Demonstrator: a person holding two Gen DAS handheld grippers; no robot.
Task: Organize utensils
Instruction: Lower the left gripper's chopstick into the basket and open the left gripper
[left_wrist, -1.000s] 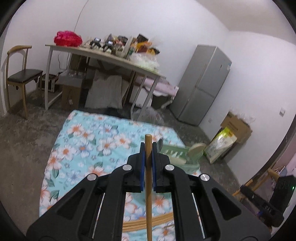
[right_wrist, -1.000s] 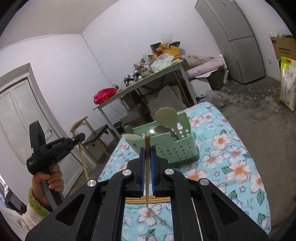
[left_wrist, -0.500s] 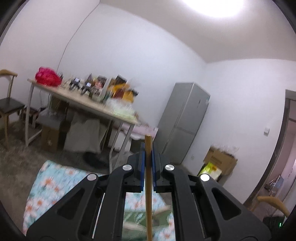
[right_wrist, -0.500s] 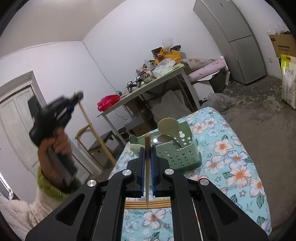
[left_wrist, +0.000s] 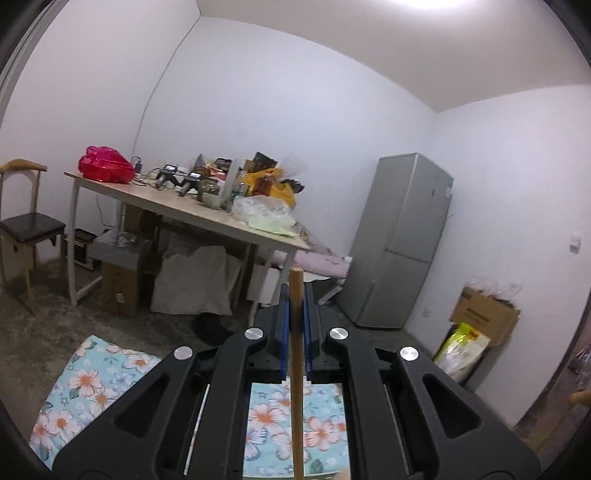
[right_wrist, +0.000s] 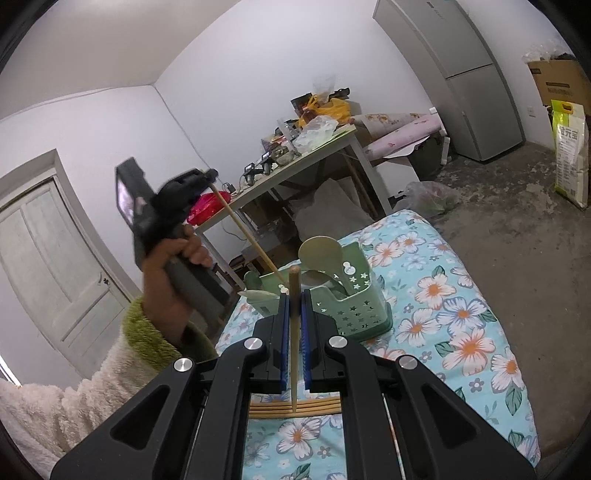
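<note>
Left gripper (right_wrist: 210, 175), clamped on a chopstick (right_wrist: 247, 232), now raised with tip over the green utensil basket (right_wrist: 354, 317); right gripper (right_wrist: 294, 332) pinching another chopstick (right_wrist: 293, 332), waiting.

- My left wrist camera looks forward along my left fingers, nearly level, past the far edge of the floral turquoise cloth (left_wrist: 92, 384) toward the cluttered pale wooden table (left_wrist: 192, 214) and, right of that table, the tall grey fridge (left_wrist: 402, 243).
- My right wrist camera sits close above the same cloth (right_wrist: 461, 314), tilted downward, with that table (right_wrist: 314, 155) beyond it.
- Both views share the cloth, table and fridge (right_wrist: 465, 74).
- Only the right view catches my left gripper (right_wrist: 211, 173), raised left of the table.
</note>
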